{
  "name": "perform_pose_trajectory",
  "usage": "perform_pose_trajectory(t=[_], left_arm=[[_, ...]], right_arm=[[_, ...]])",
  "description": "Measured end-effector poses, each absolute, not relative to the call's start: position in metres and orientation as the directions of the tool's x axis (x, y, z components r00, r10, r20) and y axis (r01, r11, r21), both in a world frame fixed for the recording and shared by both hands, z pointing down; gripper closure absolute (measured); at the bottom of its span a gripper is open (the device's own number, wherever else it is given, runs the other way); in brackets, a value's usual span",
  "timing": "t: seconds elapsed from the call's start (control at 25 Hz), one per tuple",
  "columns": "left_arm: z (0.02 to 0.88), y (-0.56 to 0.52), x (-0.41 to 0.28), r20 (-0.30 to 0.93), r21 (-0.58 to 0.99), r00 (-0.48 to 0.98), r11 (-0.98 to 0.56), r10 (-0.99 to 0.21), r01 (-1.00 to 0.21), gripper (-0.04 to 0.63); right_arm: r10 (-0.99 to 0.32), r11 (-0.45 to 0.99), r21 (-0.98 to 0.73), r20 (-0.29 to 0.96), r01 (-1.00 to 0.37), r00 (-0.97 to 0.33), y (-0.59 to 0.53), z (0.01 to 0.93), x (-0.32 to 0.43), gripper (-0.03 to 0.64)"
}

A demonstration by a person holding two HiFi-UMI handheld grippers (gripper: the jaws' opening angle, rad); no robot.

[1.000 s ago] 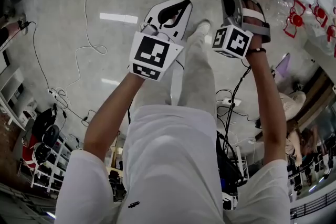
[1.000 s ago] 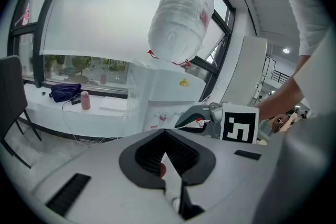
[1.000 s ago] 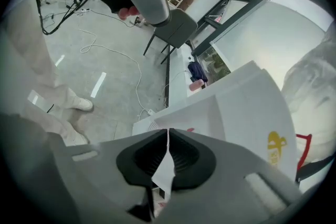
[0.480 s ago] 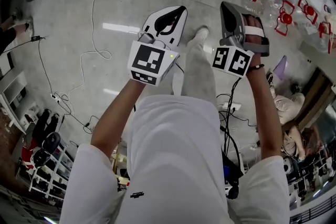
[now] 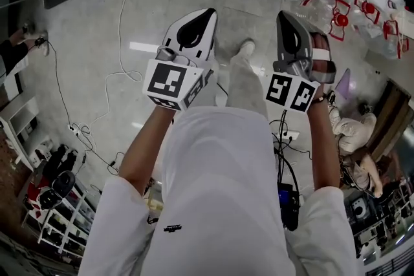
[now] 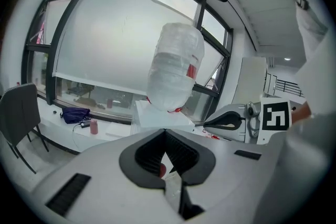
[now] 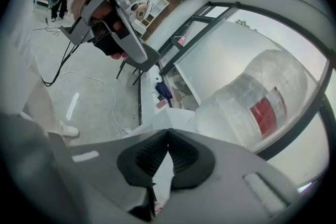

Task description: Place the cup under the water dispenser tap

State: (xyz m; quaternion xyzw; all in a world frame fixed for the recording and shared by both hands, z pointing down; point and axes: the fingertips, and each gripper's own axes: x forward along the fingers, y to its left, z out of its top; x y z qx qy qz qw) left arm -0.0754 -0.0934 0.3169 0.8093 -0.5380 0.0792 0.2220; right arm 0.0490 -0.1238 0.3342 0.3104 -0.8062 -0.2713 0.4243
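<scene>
1. We see the water dispenser as a white, box-shaped body standing in front of a large window.
2. A clear plastic bottle with a red label sits neck-down on top of it.
3. We cannot make out its tap.
4. We spot a small pink container, possibly the cup, upright on the white ledge, well apart from the dispenser.

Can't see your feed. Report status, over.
Left gripper shut, empty. Right gripper shut, empty. No cup in view. Water dispenser ahead, bottle on top, nothing blocking it.
</scene>
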Motion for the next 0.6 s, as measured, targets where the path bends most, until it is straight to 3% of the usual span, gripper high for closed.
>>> perform_pose_trajectory(t=[0.6], left_arm=[[0.222,-0.071,-0.085,0.275,0.228,0.346,-0.289,-0.897,-0.930,0.594]], right_arm=[[-0.833,0.553,0.502,0.352,-0.665,-0.427,-0.110,0.204,0.086,0.606]])
